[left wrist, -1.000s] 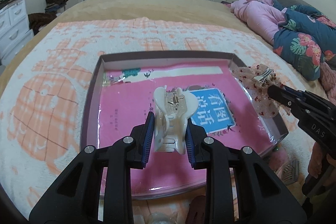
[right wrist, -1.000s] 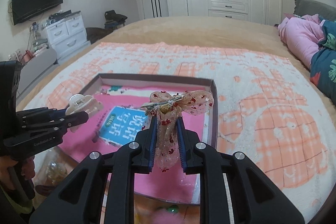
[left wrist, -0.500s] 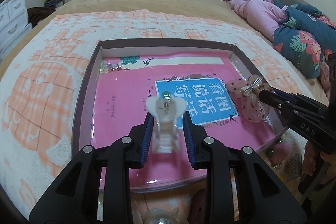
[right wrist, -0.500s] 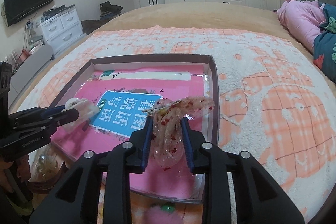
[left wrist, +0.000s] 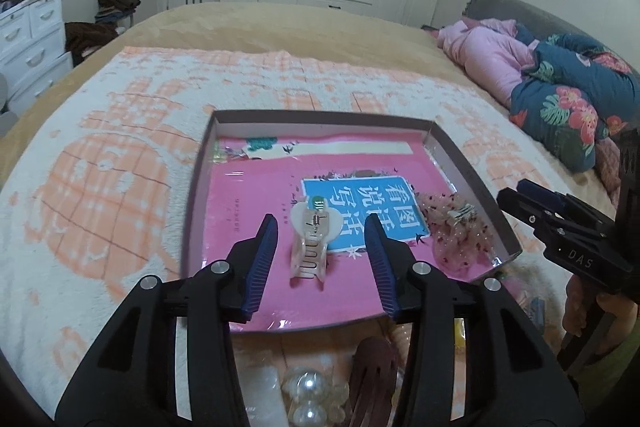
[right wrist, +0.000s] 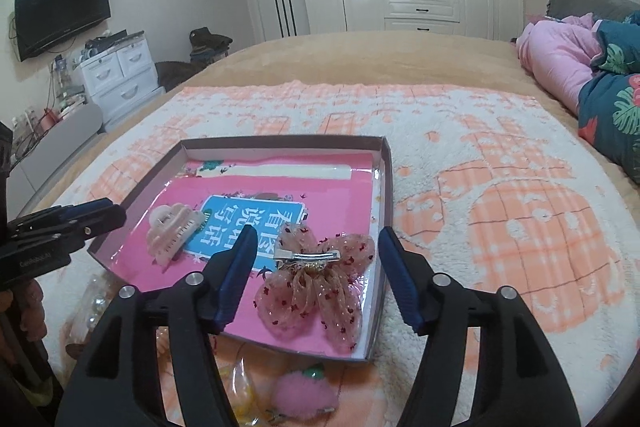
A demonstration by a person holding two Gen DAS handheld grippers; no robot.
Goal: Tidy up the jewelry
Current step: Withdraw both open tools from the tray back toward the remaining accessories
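Note:
A shallow box [left wrist: 468, 171] with a pink lining lies on the bed; it also shows in the right wrist view [right wrist: 387, 163]. A cream claw hair clip [left wrist: 314, 243] lies inside it, between the open fingers of my left gripper [left wrist: 320, 223]. A pink sheer bow clip with red dots [right wrist: 316, 287] lies at the box's right side, between the open fingers of my right gripper [right wrist: 318, 235]. In the right wrist view the claw clip [right wrist: 174, 227] lies left of the bow. In the left wrist view the bow [left wrist: 460, 231] lies by the box's right wall.
Loose items lie on the blanket in front of the box: pearl beads [left wrist: 310, 395], a dark claw clip [left wrist: 372, 363], a pink fluffy clip [right wrist: 304, 395]. Bedding is piled at the right [left wrist: 560, 79]. White drawers [right wrist: 120, 75] stand at the left.
Both grippers lowered their clips into the box and opened. The claw clip and the bow now lie on the pink lining, released.

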